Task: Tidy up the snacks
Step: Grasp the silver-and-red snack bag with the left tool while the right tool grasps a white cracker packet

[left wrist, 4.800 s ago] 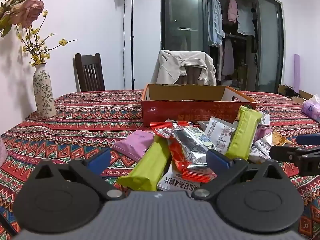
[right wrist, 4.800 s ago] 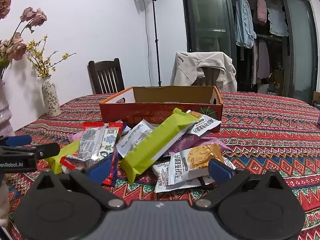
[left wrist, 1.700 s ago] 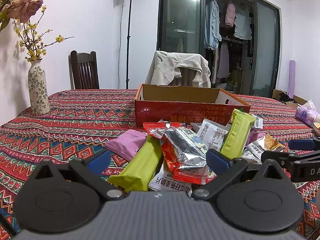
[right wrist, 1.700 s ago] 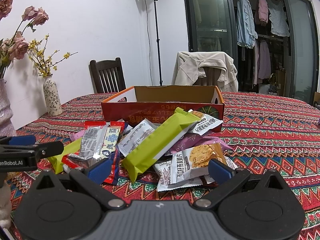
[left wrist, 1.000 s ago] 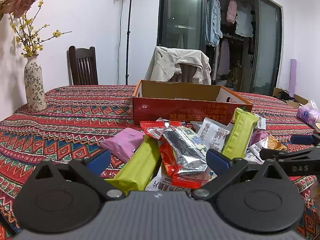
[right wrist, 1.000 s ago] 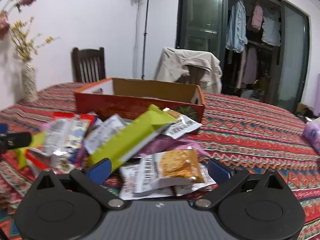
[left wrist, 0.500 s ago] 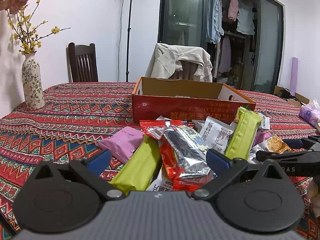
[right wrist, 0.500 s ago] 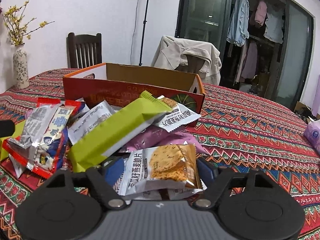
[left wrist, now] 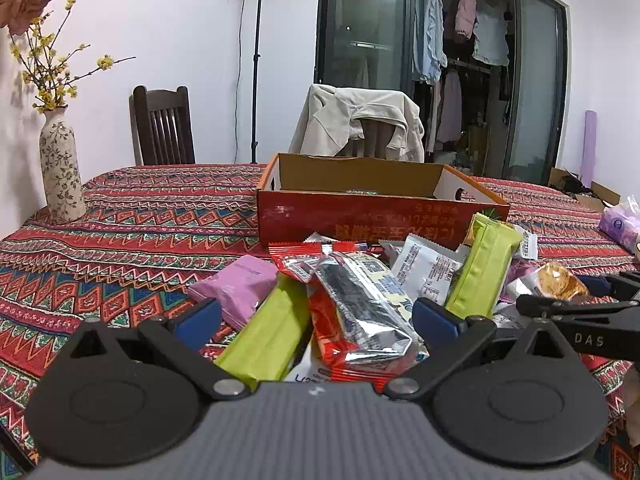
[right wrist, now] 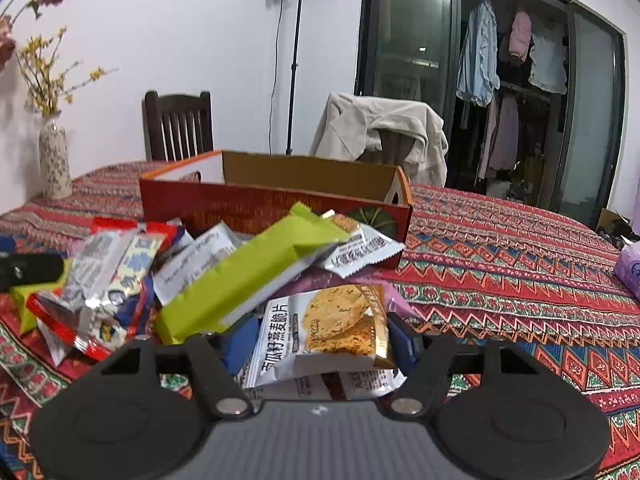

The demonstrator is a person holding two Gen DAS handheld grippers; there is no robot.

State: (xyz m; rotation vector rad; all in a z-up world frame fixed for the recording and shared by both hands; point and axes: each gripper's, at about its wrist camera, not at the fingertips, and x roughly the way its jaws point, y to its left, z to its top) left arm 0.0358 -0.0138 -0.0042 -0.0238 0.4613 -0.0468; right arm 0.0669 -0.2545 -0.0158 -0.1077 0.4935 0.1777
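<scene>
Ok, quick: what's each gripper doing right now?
Left gripper: open, holding nothing, snacks lying between its fingers.
Right gripper: has just been closing, now shut on the cracker packet.

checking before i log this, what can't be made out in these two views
- Cardboard box floor: both views, hidden by its near wall.
- Packets under the cracker packet: right wrist view, covered by it.
- White packet under the pile: left wrist view, cut off by the left gripper.
- Green bar: right wrist view, blurred.

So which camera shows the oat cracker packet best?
The right wrist view: the oat cracker packet sits front and centre between the right gripper's fingers. The left wrist view shows only its cracker end, far right.
</scene>
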